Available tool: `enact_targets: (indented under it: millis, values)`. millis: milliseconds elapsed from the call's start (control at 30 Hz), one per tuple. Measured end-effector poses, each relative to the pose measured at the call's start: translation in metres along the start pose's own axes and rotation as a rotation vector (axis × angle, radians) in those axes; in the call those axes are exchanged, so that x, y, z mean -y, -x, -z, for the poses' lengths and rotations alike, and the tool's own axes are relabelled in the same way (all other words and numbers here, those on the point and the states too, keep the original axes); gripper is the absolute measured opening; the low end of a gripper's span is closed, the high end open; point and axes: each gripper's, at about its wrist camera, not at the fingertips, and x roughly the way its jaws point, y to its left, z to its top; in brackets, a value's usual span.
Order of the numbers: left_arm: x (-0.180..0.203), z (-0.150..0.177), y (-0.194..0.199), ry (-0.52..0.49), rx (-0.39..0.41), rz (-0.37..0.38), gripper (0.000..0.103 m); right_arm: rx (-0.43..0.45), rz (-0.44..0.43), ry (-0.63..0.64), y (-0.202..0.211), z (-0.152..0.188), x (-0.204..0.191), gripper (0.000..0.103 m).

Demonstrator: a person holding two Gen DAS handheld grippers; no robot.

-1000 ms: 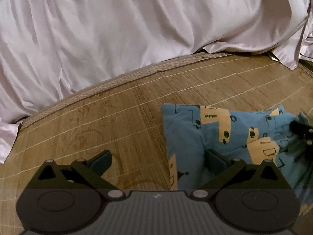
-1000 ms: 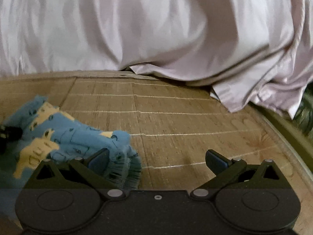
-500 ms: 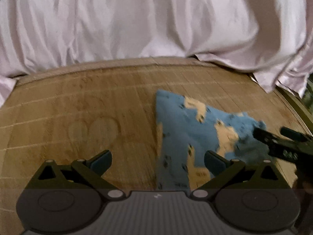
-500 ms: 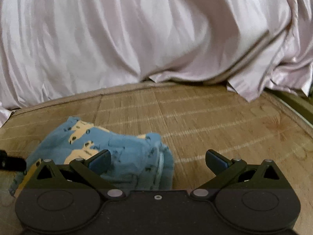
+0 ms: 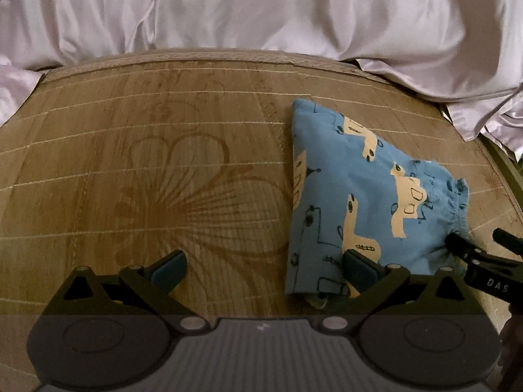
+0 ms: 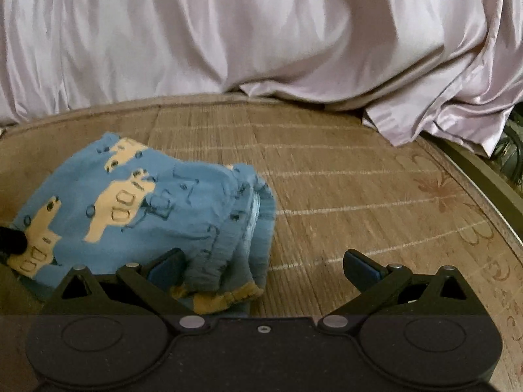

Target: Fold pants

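Note:
The blue pants (image 5: 369, 196) with yellow car prints lie folded in a compact bundle on the bamboo mat (image 5: 163, 163). My left gripper (image 5: 263, 264) is open above the mat, and its right finger overlaps the near left corner of the bundle. In the right wrist view the pants (image 6: 147, 209) lie at lower left, with the gathered waistband facing right. My right gripper (image 6: 263, 263) is open, its left finger over that waistband end and its right finger over bare mat. In the left wrist view the right gripper (image 5: 474, 261) sits at the bundle's right edge.
A crumpled white satin sheet (image 5: 261, 6) covers the whole far side and drapes onto the mat at the right (image 6: 441, 121). The mat's right edge and a dark frame (image 6: 483, 176) run diagonally there. Bare mat with a printed flower pattern (image 5: 196, 196) lies to the left of the pants.
Both grippers have drawn back from the pants, which now look flatter and more squared. In the left view the bundle has shifted from under the fingers to the right. Both stay open.

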Motion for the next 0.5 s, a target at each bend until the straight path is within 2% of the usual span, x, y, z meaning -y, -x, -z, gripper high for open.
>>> enact_targets:
  millis: [167, 500]
  values:
    - [0.004, 0.000, 0.004, -0.024, 0.018, -0.012, 0.103, 0.071, -0.020, -0.017, 0.007, -0.008, 0.001, 0.102]
    - [0.008, -0.001, 0.004, -0.051, 0.028, -0.027, 0.103, 0.067, -0.002, -0.042, -0.001, -0.011, 0.006, 0.102]
